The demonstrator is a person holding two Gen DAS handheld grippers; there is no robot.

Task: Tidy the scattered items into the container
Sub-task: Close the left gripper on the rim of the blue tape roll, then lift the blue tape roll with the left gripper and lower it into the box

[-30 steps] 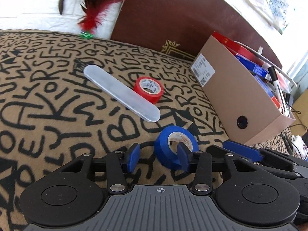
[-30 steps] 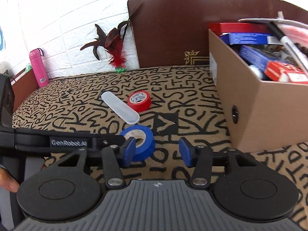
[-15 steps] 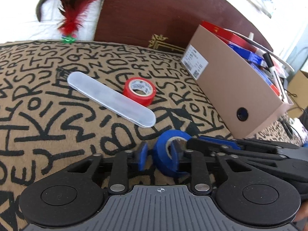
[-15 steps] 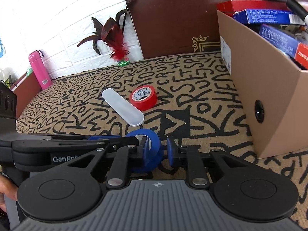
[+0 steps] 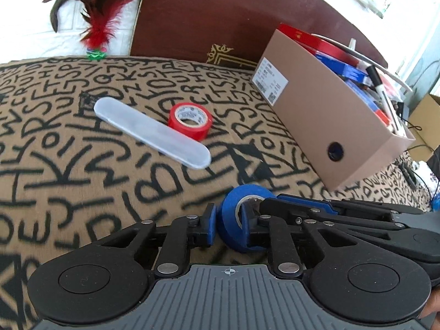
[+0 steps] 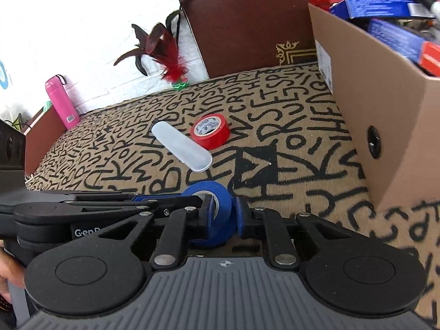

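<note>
A blue tape roll (image 5: 233, 217) (image 6: 217, 217) stands on edge, lifted just off the patterned cloth. My left gripper (image 5: 229, 227) is shut on one side of its wall, and my right gripper (image 6: 225, 218) is shut on the other. A red tape roll (image 5: 190, 120) (image 6: 210, 131) lies flat farther back. A clear plastic case (image 5: 151, 132) (image 6: 181, 145) lies beside it. The cardboard box (image 5: 324, 126) (image 6: 385, 126), holding red and blue packs and a marker, stands at the right.
A feather shuttlecock (image 5: 96, 33) (image 6: 170, 63) stands at the back by the white wall. A dark brown board (image 5: 220, 19) leans behind the box. A pink bottle (image 6: 62, 101) stands at the far left. The letter-patterned cloth (image 5: 55, 143) covers the surface.
Both grippers closed onto the blue tape roll from opposite sides. The roll tipped from lying flat to standing on edge and rose slightly off the cloth.
</note>
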